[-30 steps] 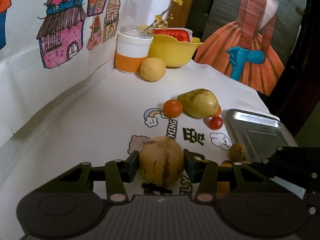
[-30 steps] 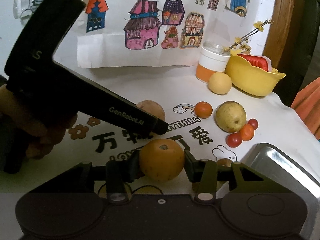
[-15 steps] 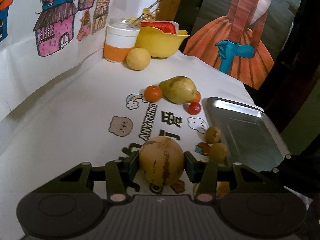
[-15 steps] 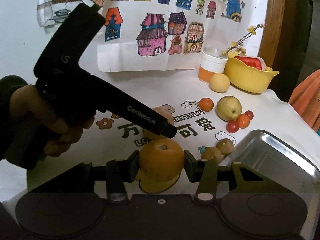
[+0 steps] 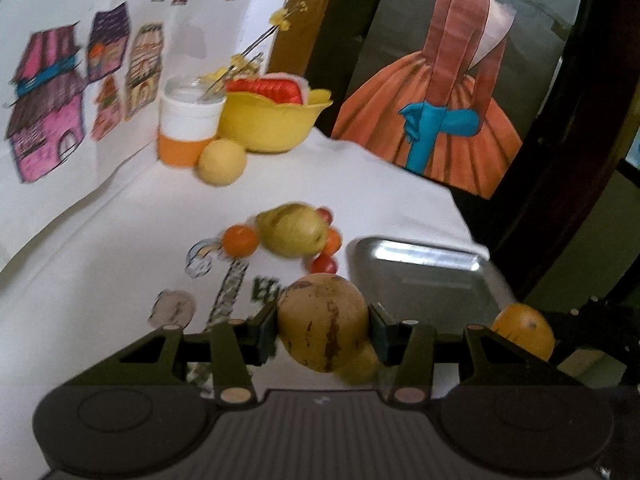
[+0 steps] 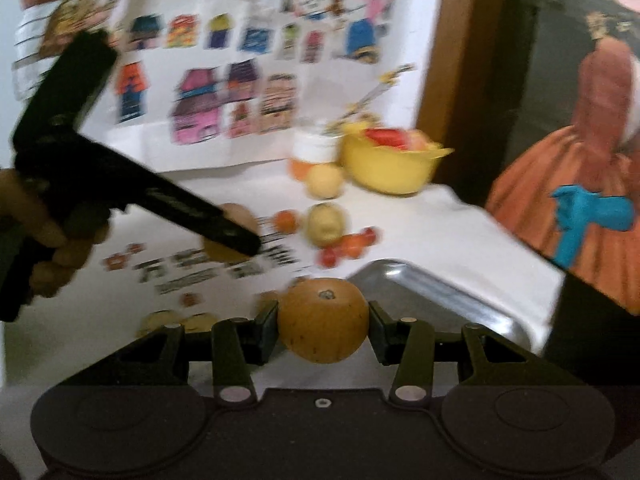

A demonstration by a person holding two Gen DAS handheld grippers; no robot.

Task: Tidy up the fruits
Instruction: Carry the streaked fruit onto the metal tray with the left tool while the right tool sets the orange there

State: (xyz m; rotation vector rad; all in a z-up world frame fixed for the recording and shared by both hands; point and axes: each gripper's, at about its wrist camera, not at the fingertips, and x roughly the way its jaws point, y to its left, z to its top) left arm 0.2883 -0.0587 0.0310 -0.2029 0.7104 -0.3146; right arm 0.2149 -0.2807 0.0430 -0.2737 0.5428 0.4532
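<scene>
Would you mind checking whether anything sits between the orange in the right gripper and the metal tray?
Nothing visible does. The orange, clamped in the right gripper, is just short of the metal tray, whose visible inside looks bare.

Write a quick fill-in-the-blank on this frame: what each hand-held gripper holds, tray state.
1. The left hand-held gripper is shut on a brown-streaked tan ____.
2. The right hand-held gripper is shut on an ____.
3. The metal tray holds ____ fruit in these views.
4. The yellow bowl stands beside the white-and-orange ____.

Missing words: fruit; orange; no; jar
</scene>
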